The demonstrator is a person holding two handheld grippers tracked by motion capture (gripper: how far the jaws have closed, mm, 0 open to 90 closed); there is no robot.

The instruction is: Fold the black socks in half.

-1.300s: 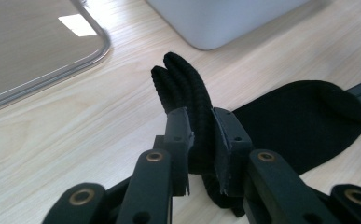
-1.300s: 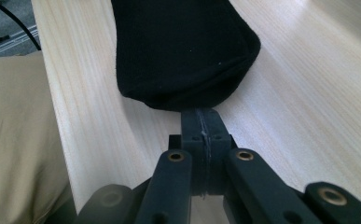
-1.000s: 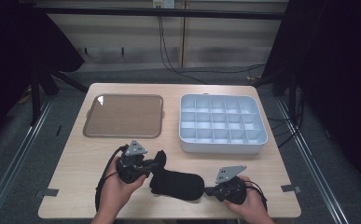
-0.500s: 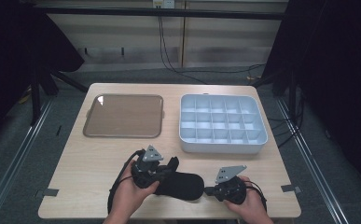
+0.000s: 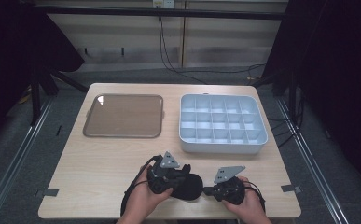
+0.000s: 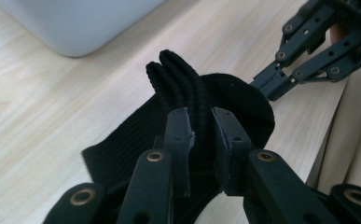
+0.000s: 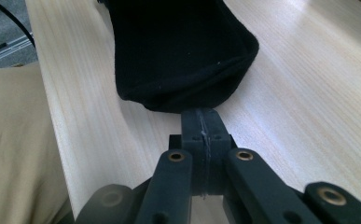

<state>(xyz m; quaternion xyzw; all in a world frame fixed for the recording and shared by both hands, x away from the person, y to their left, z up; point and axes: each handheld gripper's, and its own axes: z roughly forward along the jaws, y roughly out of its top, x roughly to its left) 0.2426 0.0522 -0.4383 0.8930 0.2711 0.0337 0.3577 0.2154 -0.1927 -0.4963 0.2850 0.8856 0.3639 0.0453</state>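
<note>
A black knitted sock (image 5: 188,186) lies near the table's front edge, between my two grippers. My left gripper (image 5: 182,176) is shut on its bunched, ribbed end, which stands up between the pads (image 6: 201,122); the sock (image 6: 248,100) is doubled over toward the right. My right gripper (image 5: 207,190) is shut, jaws pressed together, pinching the rim of the sock's (image 7: 183,51) other end at the tips (image 7: 201,114). In the left gripper view the right gripper (image 6: 267,86) reaches the sock from the upper right.
A brown flat tray (image 5: 122,116) sits at the back left. At the back right stands a light blue box (image 5: 222,147) with several empty compartments; its corner (image 6: 75,23) is close behind the sock. The table edge (image 7: 52,116) runs just beside the grippers.
My left gripper has moved to the right with the sock's end, bunching the sock shorter toward the right gripper. The right gripper has stayed still.
</note>
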